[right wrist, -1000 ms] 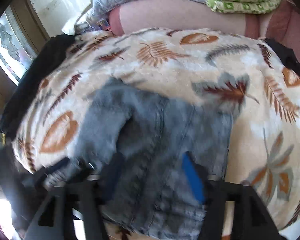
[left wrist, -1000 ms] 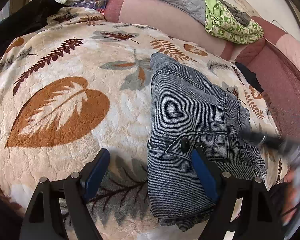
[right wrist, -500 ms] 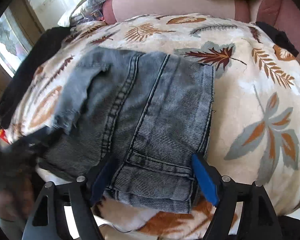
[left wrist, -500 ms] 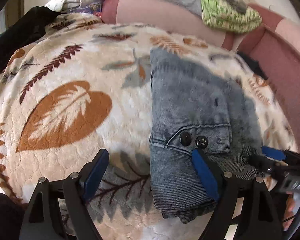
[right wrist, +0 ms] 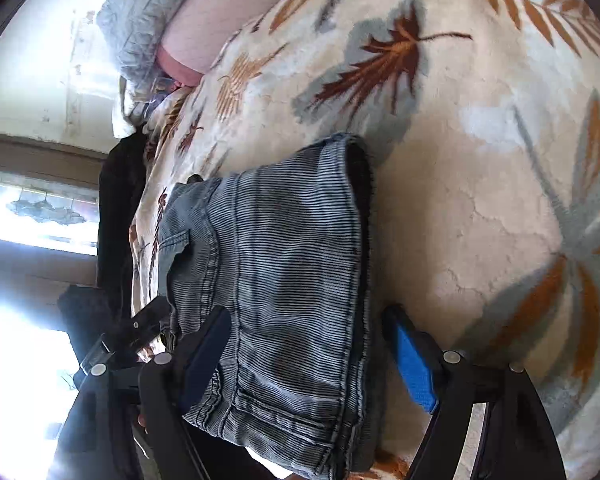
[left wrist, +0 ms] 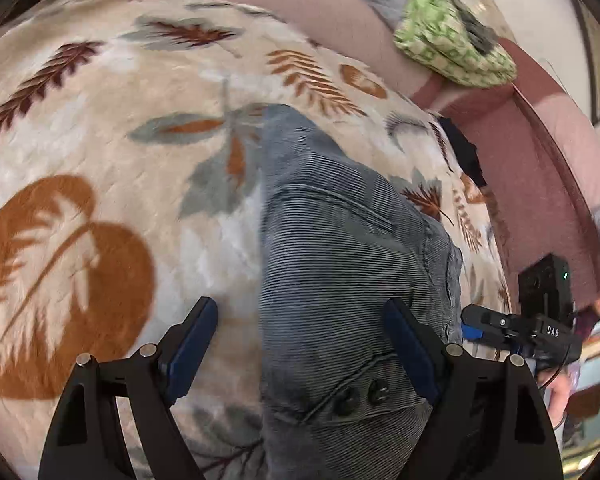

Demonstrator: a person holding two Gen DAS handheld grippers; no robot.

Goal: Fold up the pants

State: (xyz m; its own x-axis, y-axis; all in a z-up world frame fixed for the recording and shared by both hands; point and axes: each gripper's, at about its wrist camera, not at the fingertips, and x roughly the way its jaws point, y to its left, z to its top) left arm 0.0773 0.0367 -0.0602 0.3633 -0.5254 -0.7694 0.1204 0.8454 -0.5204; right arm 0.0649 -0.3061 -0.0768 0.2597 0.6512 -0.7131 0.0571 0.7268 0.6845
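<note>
Right wrist: ribbed grey denim pants [right wrist: 284,264], plush leaf-print blanket [right wrist: 480,184]

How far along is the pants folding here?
Mostly done: the jeans lie as a compact folded stack on the leaf blanket. In hand: the right tool is closing around the stack's near end; the left tool straddles its edge, open. Left: any final fold or tidying.

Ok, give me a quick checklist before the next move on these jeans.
1. Jeans lie folded on the leaf blanket: ok.
2. Left claw wide open, straddling the jeans' left edge, gripping nothing: ok.
3. Right claw closing, near end of the jeans between its pads: ok.
4. Right pads pressing denim: not ok, gaps on both sides.
5. Layers aligned underneath: cannot tell.
</note>
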